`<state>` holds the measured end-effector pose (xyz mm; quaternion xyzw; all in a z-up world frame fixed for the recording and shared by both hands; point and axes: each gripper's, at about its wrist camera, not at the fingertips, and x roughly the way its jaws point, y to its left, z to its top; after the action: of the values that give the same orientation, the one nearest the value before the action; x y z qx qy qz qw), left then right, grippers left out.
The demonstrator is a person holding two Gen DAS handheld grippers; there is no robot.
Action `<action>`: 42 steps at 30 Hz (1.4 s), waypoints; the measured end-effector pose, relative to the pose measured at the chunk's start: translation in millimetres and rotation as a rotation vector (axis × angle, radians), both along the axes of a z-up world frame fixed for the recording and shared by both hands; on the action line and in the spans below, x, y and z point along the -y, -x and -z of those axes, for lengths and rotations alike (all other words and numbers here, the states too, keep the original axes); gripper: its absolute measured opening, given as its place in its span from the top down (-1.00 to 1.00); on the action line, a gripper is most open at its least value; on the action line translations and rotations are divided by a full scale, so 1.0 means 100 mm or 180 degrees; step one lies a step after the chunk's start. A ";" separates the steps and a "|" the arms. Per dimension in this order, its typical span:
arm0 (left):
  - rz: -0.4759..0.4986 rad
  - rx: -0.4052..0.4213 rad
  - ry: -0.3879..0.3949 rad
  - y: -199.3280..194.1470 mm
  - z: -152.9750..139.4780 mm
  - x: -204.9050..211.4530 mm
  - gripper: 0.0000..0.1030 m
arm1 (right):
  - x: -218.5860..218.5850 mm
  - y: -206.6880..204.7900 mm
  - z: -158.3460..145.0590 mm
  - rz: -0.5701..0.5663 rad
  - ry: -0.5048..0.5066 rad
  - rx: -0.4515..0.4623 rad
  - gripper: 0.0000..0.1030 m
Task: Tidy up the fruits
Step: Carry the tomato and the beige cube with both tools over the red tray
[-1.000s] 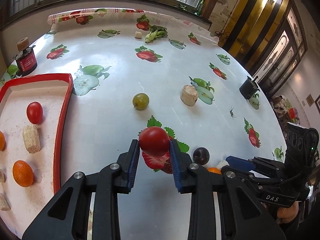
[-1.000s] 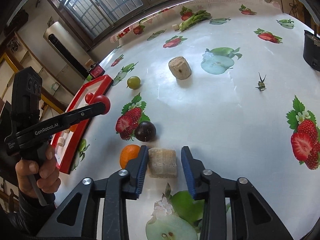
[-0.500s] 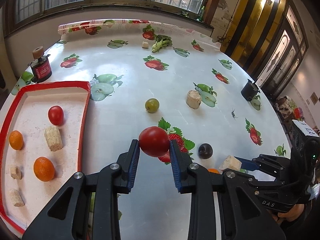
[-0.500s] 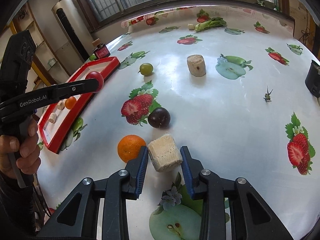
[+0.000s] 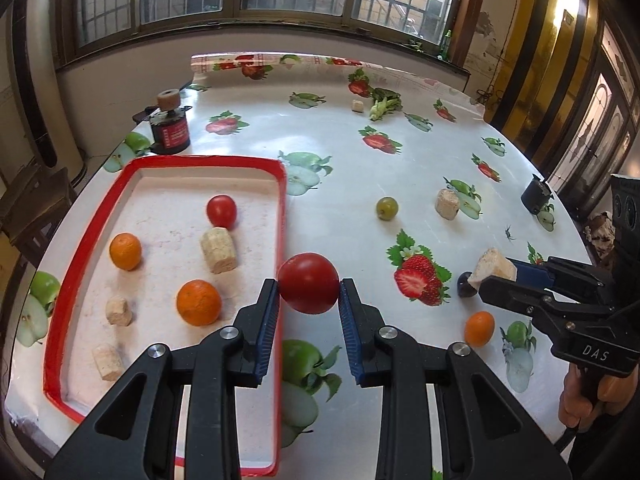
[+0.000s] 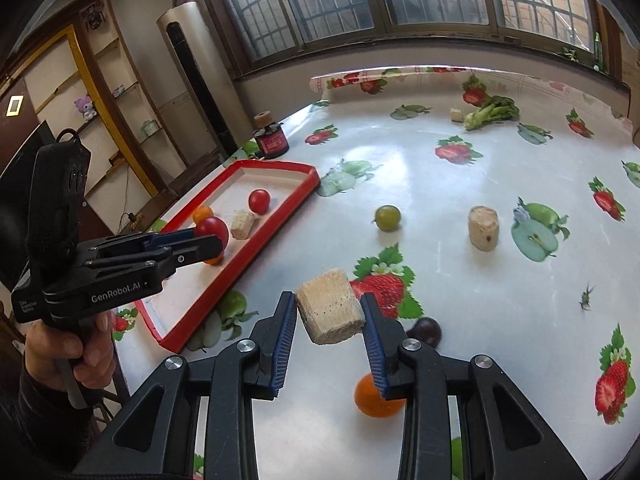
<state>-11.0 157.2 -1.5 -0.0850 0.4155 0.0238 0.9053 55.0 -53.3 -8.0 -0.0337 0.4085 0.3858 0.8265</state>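
- left gripper (image 5: 308, 308) clamped on a red tomato (image 5: 308, 282), lifted off the worktop (image 5: 360, 184), right at the near-right rim of the red tray (image 5: 282, 208)
- right gripper (image 6: 330, 322) pinching a beige corn-cob chunk (image 6: 330, 310), also off the worktop; its jaws have just been closing in on the chunk, pads pressing both sides now
- person's hand (image 6: 66, 350) wraps the left gripper's handle (seen from the right wrist view)
- just below the right gripper: a loose orange (image 6: 374, 398) and a dark plum (image 6: 426, 332) on the worktop, beside a printed strawberry
- tray holds two oranges (image 5: 199, 302), a small tomato (image 5: 221, 211), a big cob piece (image 5: 218, 251) and two smaller ones (all apart, none stacked)
- mid worktop: a green grape-like fruit (image 5: 387, 208) and another upright cob chunk (image 5: 447, 203), near each other, not touching
- beyond the tray: a black-and-red jar (image 5: 170, 132) with a cork-like piece on top
- far edge: a leafy green vegetable (image 5: 384, 106) with a tiny pale chunk (image 5: 357, 106) just beside it
- right edge: a small black container (image 5: 537, 196)
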 end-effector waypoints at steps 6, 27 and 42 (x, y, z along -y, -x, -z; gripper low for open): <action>-0.0135 -0.0036 -0.0049 0.15 0.03 -0.18 0.46 | -0.30 0.04 -0.04 -0.0204 -0.0013 0.0026 0.35; -0.0427 -0.0084 -0.0046 0.48 0.11 -0.60 0.46 | -0.86 0.05 -0.18 -0.0470 -0.0088 0.0116 0.35; -0.0637 -0.0143 0.0036 0.67 0.21 -0.92 0.46 | -1.19 -0.05 -0.22 -0.0567 -0.0117 0.0130 0.35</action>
<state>-78.4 248.9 -22.8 -0.1307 0.4252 0.1137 0.8884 60.3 65.9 13.6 -0.0626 0.3799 0.4645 0.7975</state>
